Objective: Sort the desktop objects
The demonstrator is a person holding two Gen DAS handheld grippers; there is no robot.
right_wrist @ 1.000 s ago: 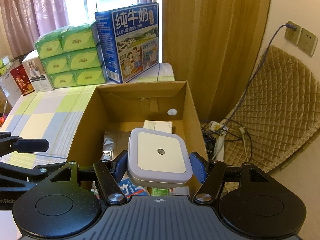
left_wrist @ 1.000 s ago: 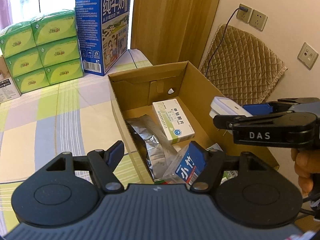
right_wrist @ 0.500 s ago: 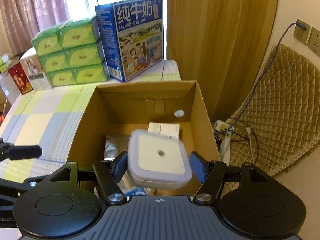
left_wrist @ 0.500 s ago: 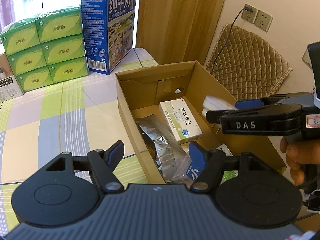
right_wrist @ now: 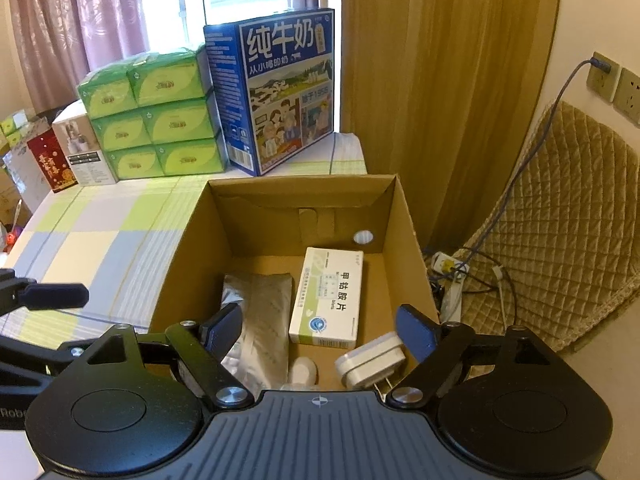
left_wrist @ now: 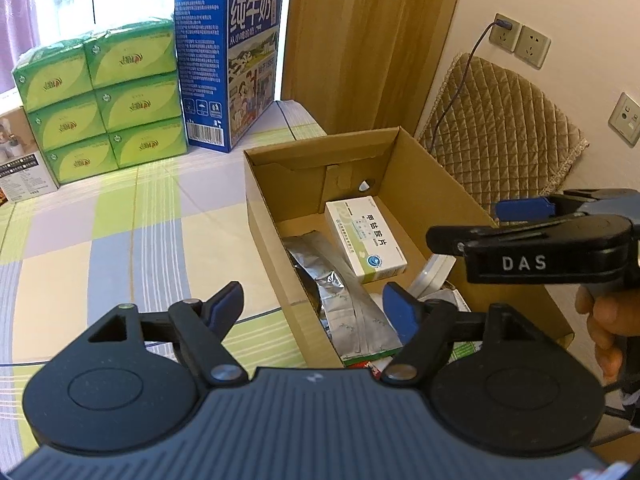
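The white square plug-in night light, clamped a second ago, has been released by the right gripper into the brown cardboard box. Both pairs of fingers are spread wide, empty; another object can be fetched.

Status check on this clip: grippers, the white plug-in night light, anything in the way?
Right gripper open above the cardboard box. Left gripper open, empty. Night light lies tilted inside, beside the medicine box. Nothing blocking.
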